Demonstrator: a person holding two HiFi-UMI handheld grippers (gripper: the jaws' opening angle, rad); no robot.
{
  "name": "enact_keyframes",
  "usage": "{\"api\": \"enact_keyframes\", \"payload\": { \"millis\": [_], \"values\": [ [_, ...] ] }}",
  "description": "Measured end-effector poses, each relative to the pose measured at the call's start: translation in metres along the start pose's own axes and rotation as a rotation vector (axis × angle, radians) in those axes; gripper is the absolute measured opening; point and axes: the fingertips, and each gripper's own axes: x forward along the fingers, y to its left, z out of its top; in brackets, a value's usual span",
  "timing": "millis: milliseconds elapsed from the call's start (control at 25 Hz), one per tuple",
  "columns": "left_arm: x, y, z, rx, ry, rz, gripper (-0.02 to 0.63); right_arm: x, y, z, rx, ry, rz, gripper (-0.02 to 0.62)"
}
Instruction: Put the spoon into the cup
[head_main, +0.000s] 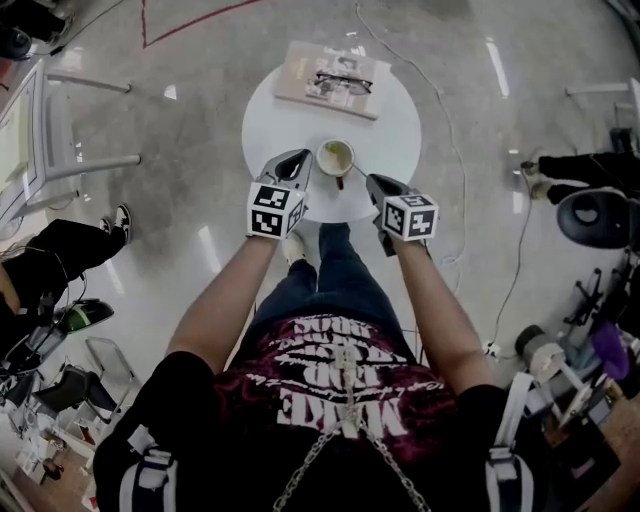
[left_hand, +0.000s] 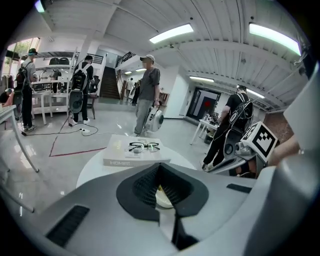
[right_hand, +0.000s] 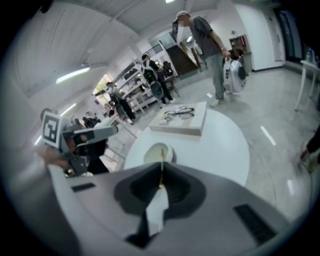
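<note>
A cream cup (head_main: 335, 157) stands on the round white table (head_main: 395, 135), near its front edge. My right gripper (head_main: 378, 186) is just right of the cup, shut on a thin gold spoon (head_main: 360, 172) whose far end reaches the cup's rim. In the right gripper view the spoon (right_hand: 161, 172) rises from the closed jaws of the right gripper (right_hand: 161, 186) toward the cup (right_hand: 159, 152). My left gripper (head_main: 295, 165) hangs just left of the cup, jaws together and holding nothing. The left gripper view shows the left gripper (left_hand: 160, 172), with part of the cup (left_hand: 163, 197) seen behind the pads.
A book with black glasses on it (head_main: 333, 78) lies at the table's far side. A white chair frame (head_main: 50, 130) stands to the left and a cable (head_main: 455, 150) runs over the floor at the right. Several people stand beyond the table (left_hand: 147, 92).
</note>
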Motion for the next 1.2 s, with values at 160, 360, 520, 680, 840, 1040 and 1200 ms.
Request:
{"api": "enact_keyframes", "payload": {
  "millis": [160,360,520,680,840,1040,1200],
  "values": [
    [0.006,0.004,-0.013,0.001,0.028,0.009,0.029,0.012,-0.009,-0.004,-0.009,0.04,-0.019,0.035],
    [0.009,0.006,-0.019,0.014,0.054,0.008,0.029,0.024,-0.004,-0.008,-0.018,0.072,-0.003,0.035],
    [0.009,0.003,-0.022,0.018,0.063,0.004,0.029,0.029,-0.002,-0.014,-0.032,0.09,-0.003,0.038],
    [0.009,0.001,-0.019,0.026,0.06,0.002,0.029,0.027,-0.003,-0.013,-0.075,0.077,-0.014,0.044],
    [0.005,0.001,-0.01,0.033,0.041,0.006,0.029,0.024,-0.001,-0.008,-0.109,0.063,-0.021,0.14],
    [-0.005,0.001,0.0,0.04,0.015,0.011,0.029,0.013,-0.002,0.0,-0.185,0.045,-0.064,0.175],
    [-0.023,-0.003,0.014,0.069,-0.021,0.004,0.029,-0.023,-0.008,0.03,-0.272,-0.079,-0.197,0.178]
  ]
}}
